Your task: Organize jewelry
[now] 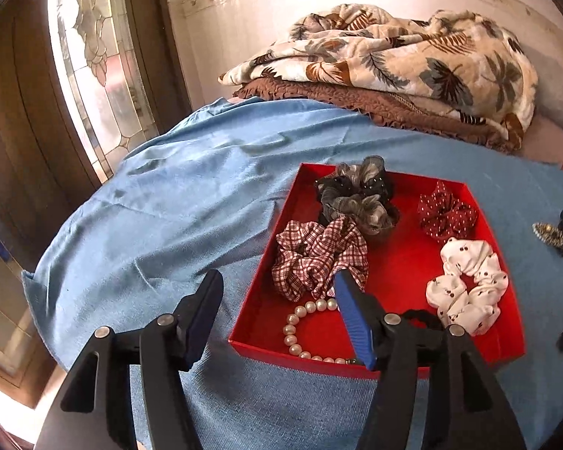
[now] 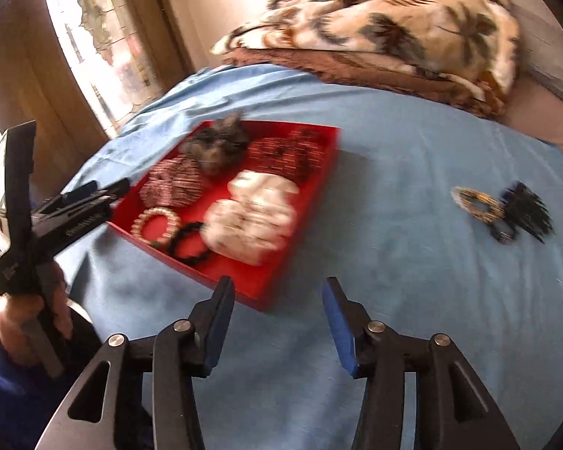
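Observation:
A red tray (image 1: 401, 266) lies on the blue cloth and holds several scrunchies: checked (image 1: 319, 255), grey-black (image 1: 360, 195), dotted red (image 1: 444, 212) and white (image 1: 467, 285). A pearl bracelet (image 1: 300, 330) and a black hair tie (image 1: 422, 317) lie at its near edge. My left gripper (image 1: 277, 292) is open and empty over the tray's near left corner. My right gripper (image 2: 277, 300) is open and empty above the cloth, just right of the tray (image 2: 274, 288). A gold clip (image 2: 476, 202) and a black claw clip (image 2: 525, 213) lie on the cloth to the right.
A folded leaf-print blanket (image 1: 394, 56) on a brown one lies at the back of the bed. A stained-glass door (image 1: 90, 60) stands at the left. The left gripper (image 2: 94, 195) and the hand that holds it show in the right wrist view.

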A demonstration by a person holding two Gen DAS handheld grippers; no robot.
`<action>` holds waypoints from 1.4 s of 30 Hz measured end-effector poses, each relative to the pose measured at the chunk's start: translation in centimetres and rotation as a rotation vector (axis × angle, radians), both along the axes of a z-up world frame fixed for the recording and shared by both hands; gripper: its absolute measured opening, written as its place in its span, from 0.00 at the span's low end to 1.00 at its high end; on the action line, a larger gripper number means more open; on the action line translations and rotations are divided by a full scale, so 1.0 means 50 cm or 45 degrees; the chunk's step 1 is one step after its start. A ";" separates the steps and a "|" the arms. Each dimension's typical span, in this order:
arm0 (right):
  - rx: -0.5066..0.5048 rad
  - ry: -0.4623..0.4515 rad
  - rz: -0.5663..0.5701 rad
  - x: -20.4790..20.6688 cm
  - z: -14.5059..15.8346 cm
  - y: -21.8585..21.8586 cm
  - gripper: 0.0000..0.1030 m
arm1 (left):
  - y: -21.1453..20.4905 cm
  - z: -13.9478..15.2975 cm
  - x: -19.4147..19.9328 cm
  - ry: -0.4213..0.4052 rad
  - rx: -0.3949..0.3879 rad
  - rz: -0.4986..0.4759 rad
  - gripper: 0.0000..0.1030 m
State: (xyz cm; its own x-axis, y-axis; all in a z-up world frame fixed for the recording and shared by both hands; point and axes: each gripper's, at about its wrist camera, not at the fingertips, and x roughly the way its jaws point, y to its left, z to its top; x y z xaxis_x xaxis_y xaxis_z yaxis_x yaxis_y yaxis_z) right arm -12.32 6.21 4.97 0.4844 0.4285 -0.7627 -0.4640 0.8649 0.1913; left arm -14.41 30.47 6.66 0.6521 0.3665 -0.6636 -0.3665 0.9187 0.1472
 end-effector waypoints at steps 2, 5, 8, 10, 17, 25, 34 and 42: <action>-0.012 0.011 -0.057 0.002 -0.009 -0.049 0.52 | -0.007 -0.003 0.000 0.009 0.013 -0.005 0.59; -0.029 0.029 -0.143 0.004 -0.022 -0.118 0.52 | -0.016 -0.005 -0.003 0.008 0.030 -0.008 0.60; -0.042 0.024 -0.234 0.001 -0.022 -0.183 0.52 | -0.026 -0.006 -0.009 -0.002 0.041 -0.028 0.61; -0.033 0.001 -0.294 -0.005 -0.014 -0.230 0.52 | -0.039 -0.003 -0.011 -0.026 0.050 -0.045 0.61; 0.068 -0.086 -0.499 -0.019 0.018 -0.394 0.60 | -0.111 0.042 -0.026 -0.107 0.049 -0.047 0.61; 0.200 -0.080 -0.636 -0.007 0.017 -0.507 0.61 | -0.264 0.161 -0.049 -0.300 0.077 -0.115 0.92; 0.246 -0.086 -0.634 -0.008 0.016 -0.515 0.63 | -0.422 0.244 -0.019 -0.419 0.024 -0.316 1.00; 0.261 -0.058 -0.662 0.002 0.015 -0.528 0.63 | -0.484 0.212 0.033 -0.305 0.059 -0.393 1.00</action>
